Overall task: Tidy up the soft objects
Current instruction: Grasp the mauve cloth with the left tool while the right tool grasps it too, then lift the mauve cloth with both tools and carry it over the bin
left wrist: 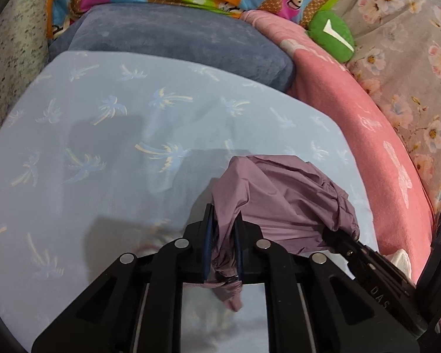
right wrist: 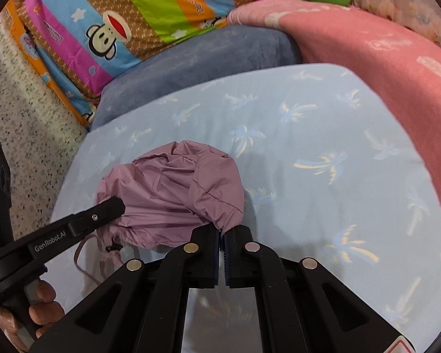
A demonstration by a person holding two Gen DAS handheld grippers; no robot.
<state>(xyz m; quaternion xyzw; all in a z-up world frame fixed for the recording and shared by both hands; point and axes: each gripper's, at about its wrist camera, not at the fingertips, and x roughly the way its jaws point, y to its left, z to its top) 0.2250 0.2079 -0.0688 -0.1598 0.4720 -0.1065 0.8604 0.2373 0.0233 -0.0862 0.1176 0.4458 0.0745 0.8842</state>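
Left gripper (left wrist: 224, 229): jaws clamping a bunched fold of the mauve garment (left wrist: 282, 194).
Right gripper (right wrist: 222, 236): jaws pinching its drawstring hem.
Garment: lying on the palm-print pillow (left wrist: 103, 135).

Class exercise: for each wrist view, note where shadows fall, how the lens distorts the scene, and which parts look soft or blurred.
Left wrist view: grey shadows fall across the palm-print sheet; the fisheye bows the pink blanket; dark corners; the mauve garment is sharp, while its end below the left gripper is blurred. Right wrist view: a shadow lies right of the garment; the sheet's edge curves; the sheet under the right gripper is soft.
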